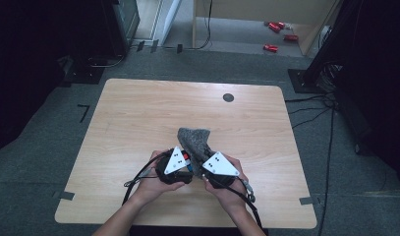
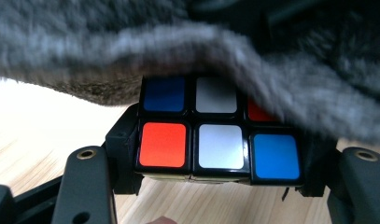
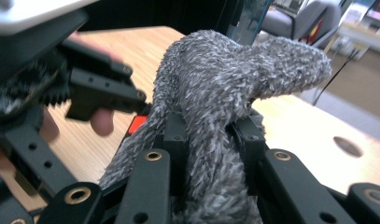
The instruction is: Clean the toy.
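- Black jaws of the left gripper [image 2: 215, 186] rise from the bottom of the left gripper view, clamped on a puzzle cube [image 2: 218, 140] from both sides; cube sits dead centre between them.
- Cube face toward the camera: red, white, blue along the lower row; blue, white, a bit of red above.
- Grey fuzzy cloth [image 2: 253, 60] drapes over the cube's top from 12 o'clock and slants down toward 3 o'clock, covering the upper right sticker in part.
- Right gripper view: right gripper [image 3: 208, 140] grasps the cloth [image 3: 225, 93], jaws pinching a bunched fold; the rest stands up and flops over toward 2 o'clock.
- Same view: left gripper's body at 9 o'clock, a red spot of the cube [image 3: 137, 123] just beside the cloth's left edge.
- High view: both hands close together at the table's [image 1: 138, 113] near-centre, about 6 o'clock of the tabletop; left gripper [image 1: 184, 160], right gripper [image 1: 205, 164], cloth [image 1: 195, 137] sticking out at 12 o'clock from them.
- Round dark grommet [image 1: 228, 97] at the table's far side, about 1 o'clock, well apart from the hands.
- Red items [image 1: 278, 29] on the floor beyond the table; too small to tell.
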